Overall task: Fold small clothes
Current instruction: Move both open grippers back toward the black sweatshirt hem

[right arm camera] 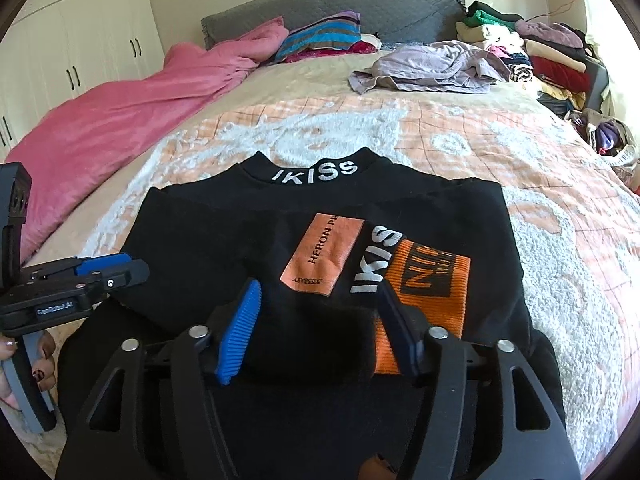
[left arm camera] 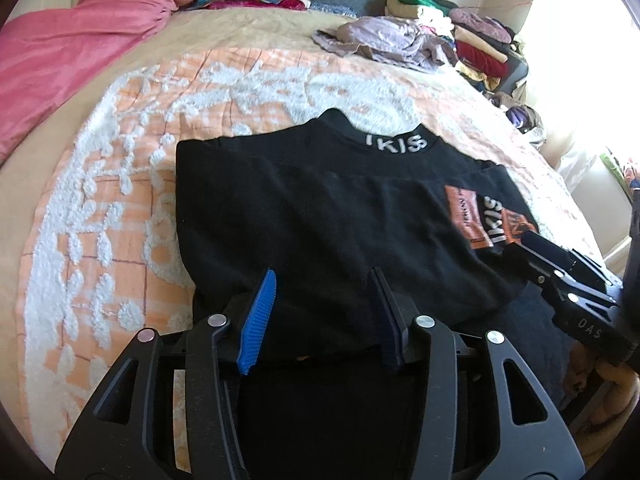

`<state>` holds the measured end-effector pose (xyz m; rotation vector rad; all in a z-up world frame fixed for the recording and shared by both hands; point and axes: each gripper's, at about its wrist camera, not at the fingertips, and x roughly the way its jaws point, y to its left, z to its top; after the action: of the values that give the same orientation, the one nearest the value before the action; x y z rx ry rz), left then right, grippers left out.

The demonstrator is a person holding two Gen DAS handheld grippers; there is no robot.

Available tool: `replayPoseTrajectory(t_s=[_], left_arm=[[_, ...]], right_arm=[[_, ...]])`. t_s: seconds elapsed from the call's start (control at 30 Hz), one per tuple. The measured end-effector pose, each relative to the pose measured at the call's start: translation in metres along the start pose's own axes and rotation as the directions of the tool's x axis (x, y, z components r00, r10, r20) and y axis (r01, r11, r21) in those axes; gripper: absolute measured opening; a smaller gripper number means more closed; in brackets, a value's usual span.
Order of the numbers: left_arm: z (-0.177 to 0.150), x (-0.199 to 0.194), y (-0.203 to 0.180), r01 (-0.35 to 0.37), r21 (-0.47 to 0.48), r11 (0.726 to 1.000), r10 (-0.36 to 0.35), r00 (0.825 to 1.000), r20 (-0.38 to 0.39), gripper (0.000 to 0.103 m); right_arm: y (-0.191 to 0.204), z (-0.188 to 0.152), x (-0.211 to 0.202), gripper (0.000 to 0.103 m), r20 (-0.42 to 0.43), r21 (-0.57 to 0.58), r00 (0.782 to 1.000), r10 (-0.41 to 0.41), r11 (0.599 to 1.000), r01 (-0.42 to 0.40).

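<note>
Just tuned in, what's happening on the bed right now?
A person with a gripper in each hand is folding a black sweatshirt on the orange-and-white bedspread. Its sides look folded in, with the orange patch on top. The left gripper and right gripper are both open over the near hem, neither clamped on the cloth. A pile of lilac clothes lies farther up the bed.

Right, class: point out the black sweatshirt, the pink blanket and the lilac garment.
black sweatshirt (right arm camera: 208, 240): right wrist view, plain front panel.
pink blanket (right arm camera: 132, 120): right wrist view, middle of the spread.
lilac garment (right arm camera: 424, 66): right wrist view, crumpled centre.
</note>
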<state>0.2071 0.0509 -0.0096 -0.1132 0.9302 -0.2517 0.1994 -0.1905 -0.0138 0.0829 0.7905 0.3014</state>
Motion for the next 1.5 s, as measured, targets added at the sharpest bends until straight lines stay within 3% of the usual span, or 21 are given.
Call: replayPoseTrajectory(t_s=[0.27, 0.3, 0.33, 0.37, 0.47, 0.53, 1.0, 1.5], left_arm=[[0.003, -0.012, 0.001, 0.009, -0.011, 1.000, -0.009, 1.000, 0.030, 0.057], [0.003, -0.014, 0.001, 0.011, -0.011, 1.000, -0.011, 0.999, 0.036, 0.061], [0.003, -0.016, 0.001, 0.011, -0.012, 1.000, -0.010, 0.999, 0.042, 0.076], [0.003, -0.019, 0.000, 0.011, -0.012, 1.000, -0.010, 0.998, 0.055, 0.082], [0.003, -0.026, -0.001, 0.030, -0.009, 1.000, -0.029, 0.997, 0.078, 0.085], [0.003, -0.031, -0.002, 0.026, -0.002, 1.000, -0.026, 0.995, 0.095, 0.093], [-0.004, -0.056, -0.001, 0.018, -0.005, 1.000, -0.017, 0.988, 0.155, 0.093], [-0.032, -0.081, 0.009, 0.032, -0.043, 0.999, -0.024, 0.982, 0.186, 0.093]], right_arm=[[-0.004, -0.002, -0.014, 0.084, 0.051, 0.048, 0.998, 0.025, 0.998, -0.027], [-0.004, -0.002, -0.016, 0.086, 0.061, 0.051, 0.998, 0.026, 0.998, -0.029], [-0.004, -0.002, -0.018, 0.087, 0.069, 0.054, 0.997, 0.027, 0.998, -0.030], [-0.004, -0.001, -0.021, 0.090, 0.078, 0.057, 0.997, 0.025, 0.998, -0.030], [-0.006, 0.001, -0.029, 0.096, 0.101, 0.066, 0.995, 0.017, 0.998, -0.023], [-0.005, 0.001, -0.032, 0.097, 0.113, 0.068, 0.994, 0.008, 0.998, -0.016], [0.002, -0.001, -0.065, 0.098, 0.176, 0.045, 0.984, -0.010, 0.999, 0.002], [-0.005, -0.012, -0.094, 0.098, 0.210, 0.059, 0.977, -0.024, 0.998, 0.012]])
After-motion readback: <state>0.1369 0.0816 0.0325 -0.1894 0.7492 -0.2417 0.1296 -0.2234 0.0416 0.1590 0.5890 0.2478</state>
